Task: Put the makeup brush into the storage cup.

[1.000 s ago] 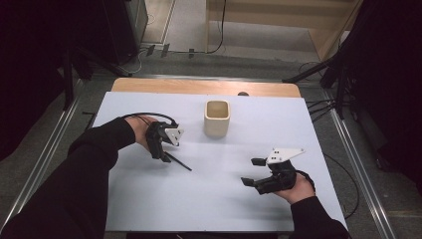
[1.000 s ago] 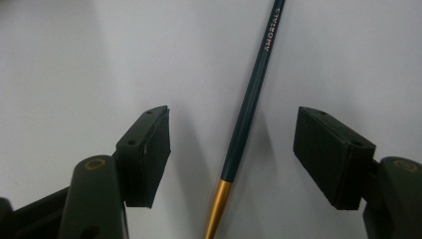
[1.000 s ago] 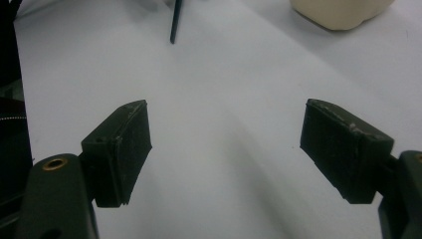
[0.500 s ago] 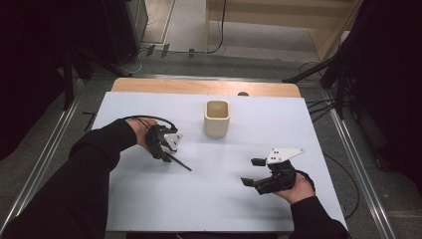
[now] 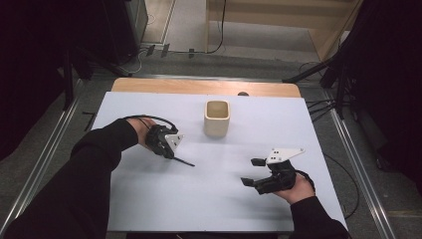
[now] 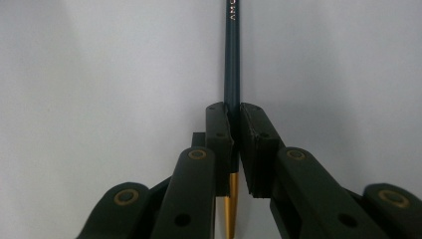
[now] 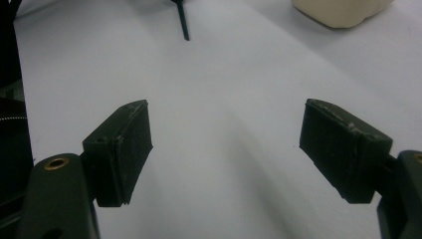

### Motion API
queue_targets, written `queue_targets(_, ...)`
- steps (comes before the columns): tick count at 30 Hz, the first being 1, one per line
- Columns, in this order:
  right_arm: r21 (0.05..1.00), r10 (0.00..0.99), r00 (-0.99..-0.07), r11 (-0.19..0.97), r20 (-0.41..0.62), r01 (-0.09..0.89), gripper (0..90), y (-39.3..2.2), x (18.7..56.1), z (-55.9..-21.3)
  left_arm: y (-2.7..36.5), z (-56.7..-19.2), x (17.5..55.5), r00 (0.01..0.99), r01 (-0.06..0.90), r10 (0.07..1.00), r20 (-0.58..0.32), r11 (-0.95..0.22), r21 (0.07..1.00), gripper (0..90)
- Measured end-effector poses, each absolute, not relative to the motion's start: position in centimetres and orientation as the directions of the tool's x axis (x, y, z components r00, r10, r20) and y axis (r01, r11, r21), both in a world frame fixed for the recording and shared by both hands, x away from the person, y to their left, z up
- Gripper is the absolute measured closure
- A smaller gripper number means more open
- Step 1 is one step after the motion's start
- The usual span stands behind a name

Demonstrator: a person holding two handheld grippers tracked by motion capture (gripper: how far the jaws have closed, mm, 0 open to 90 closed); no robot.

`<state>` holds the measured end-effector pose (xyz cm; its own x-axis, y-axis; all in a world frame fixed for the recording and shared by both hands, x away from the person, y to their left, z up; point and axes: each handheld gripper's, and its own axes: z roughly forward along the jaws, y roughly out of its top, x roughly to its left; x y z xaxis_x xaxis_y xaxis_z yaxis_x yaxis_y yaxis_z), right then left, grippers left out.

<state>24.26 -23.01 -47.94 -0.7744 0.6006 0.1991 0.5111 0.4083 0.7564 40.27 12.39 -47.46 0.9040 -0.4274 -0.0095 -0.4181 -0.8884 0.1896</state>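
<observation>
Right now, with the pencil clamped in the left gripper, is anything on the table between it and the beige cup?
Nothing visible. The left gripper is shut on the pencil, and the white tabletop between it and the beige cup is bare. The right gripper, jaws open, sits off toward the other side, out of that path.

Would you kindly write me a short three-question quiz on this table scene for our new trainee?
1. True or false: the left tongs are shut on the pencil.
2. Which tongs stand open over bare table: A left, B right?
3. What does the pencil rest on: the cup or the table?

Key: 1 true; 2 B; 3 the table. The left tongs have just been closing, with the pencil between them.
</observation>
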Motion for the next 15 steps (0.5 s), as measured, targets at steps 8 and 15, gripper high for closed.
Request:
queue_targets(8,0.759,0.599,-0.775,0.404,0.202,0.510,21.4,-23.0,24.3,-47.9,12.3,-47.4,40.7,0.937,-0.335,-0.349,-0.038,-0.921,0.197,83.9)
queue_targets(15,0.764,0.583,-0.786,0.406,0.206,0.501,21.2,-22.9,24.2,-47.8,12.7,-45.7,41.1,0.969,-0.224,-0.241,-0.043,-0.944,0.241,83.9)
